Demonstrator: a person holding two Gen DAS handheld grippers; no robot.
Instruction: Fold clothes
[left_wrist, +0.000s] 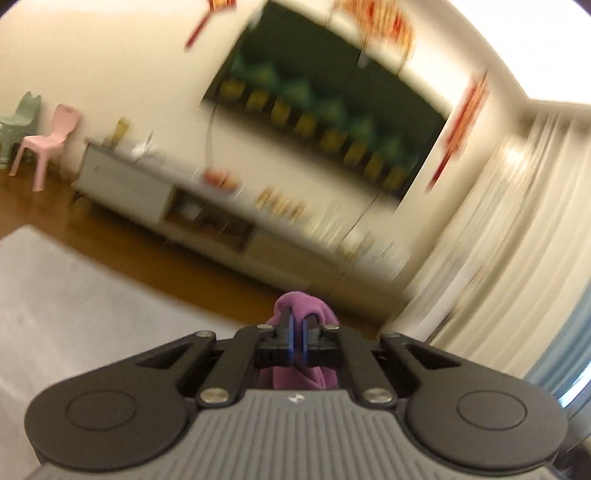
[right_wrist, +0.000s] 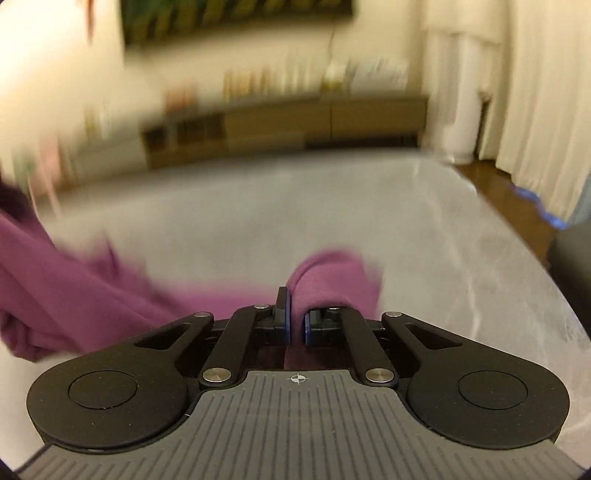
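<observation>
A purple garment (right_wrist: 74, 288) is held by both grippers. In the left wrist view, my left gripper (left_wrist: 297, 325) is shut on a bunched corner of the purple garment (left_wrist: 303, 301), lifted and tilted toward the room. In the right wrist view, my right gripper (right_wrist: 296, 314) is shut on another fold of the garment (right_wrist: 332, 273), which drapes over the right finger. The rest of the cloth trails left, down onto the grey table surface (right_wrist: 258, 206). Both views are motion-blurred.
A low TV cabinet (left_wrist: 229, 221) with small items stands against the far wall under a dark screen (left_wrist: 325, 96). Pink and green child chairs (left_wrist: 44, 140) are at far left. Curtains (right_wrist: 546, 92) hang on the right. Wooden floor (right_wrist: 502, 192) borders the table.
</observation>
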